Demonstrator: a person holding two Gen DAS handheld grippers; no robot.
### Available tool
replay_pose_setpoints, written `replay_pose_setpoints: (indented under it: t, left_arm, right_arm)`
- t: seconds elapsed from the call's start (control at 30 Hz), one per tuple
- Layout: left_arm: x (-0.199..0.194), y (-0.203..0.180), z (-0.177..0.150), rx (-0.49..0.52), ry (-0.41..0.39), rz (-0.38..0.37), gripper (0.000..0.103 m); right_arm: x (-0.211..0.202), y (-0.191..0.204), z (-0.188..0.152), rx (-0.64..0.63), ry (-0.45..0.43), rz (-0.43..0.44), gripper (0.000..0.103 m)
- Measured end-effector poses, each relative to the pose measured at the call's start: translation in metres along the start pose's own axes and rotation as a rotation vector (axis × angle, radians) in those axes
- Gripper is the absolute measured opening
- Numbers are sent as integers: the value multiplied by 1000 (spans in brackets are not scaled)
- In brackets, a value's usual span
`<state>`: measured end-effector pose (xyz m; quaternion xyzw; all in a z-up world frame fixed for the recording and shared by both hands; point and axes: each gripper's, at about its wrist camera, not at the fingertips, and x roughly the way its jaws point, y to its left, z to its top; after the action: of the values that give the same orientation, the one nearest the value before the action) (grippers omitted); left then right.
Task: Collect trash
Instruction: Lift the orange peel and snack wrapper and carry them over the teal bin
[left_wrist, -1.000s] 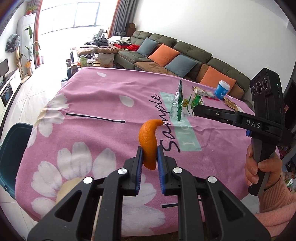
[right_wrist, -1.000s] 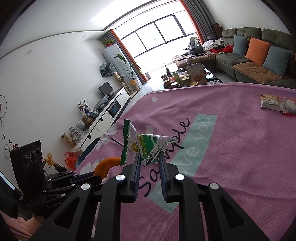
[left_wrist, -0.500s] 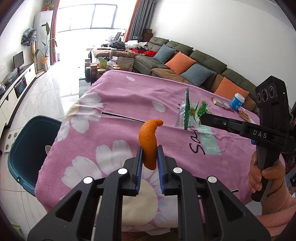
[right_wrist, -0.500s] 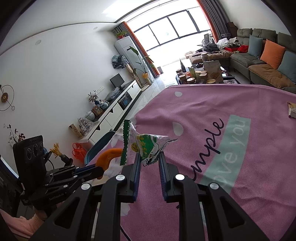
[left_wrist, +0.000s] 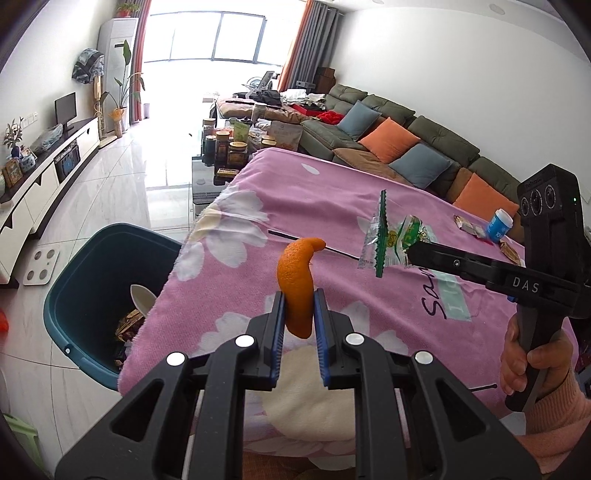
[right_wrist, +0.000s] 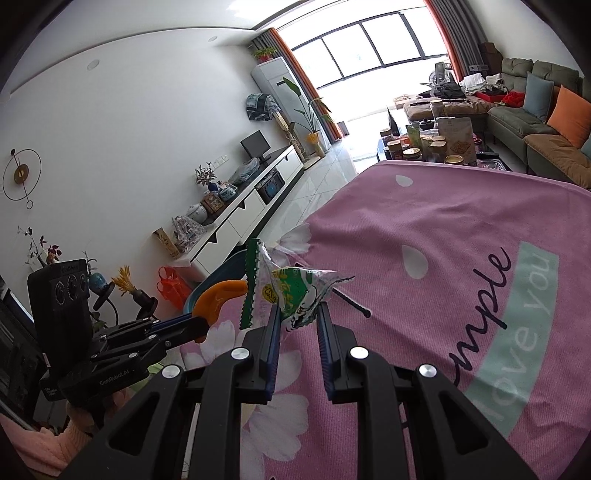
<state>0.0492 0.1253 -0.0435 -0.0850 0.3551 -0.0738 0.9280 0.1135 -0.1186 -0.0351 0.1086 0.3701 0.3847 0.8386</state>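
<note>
- We hold a curl of orange peel (left_wrist: 297, 286) pinched in the left gripper (left_wrist: 298, 314), jaws nearly closed on its lower half, the tip sticking up.
- Our right gripper (right_wrist: 297, 321) is clamped on a crumpled green snack wrapper (right_wrist: 286, 290) by one corner only.
- Both pieces hang above the pink tablecloth (left_wrist: 332, 206); the teal bin (left_wrist: 85, 266) sits on the floor just beside the table's left corner, already holding scraps.
- Risks as we judge them: releasing too early lands trash on the cloth or floor; the light wrapper may flutter past the rim; the thin corner grip could slip.
</note>
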Motion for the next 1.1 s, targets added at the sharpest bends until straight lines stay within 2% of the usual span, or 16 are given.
replay_pose_setpoints:
  t: [1.1]
  left_arm:
    - [-28, 61, 5, -108, -61, 138, 16]
  right_arm:
    - [56, 61, 19, -142, 81, 72, 18]
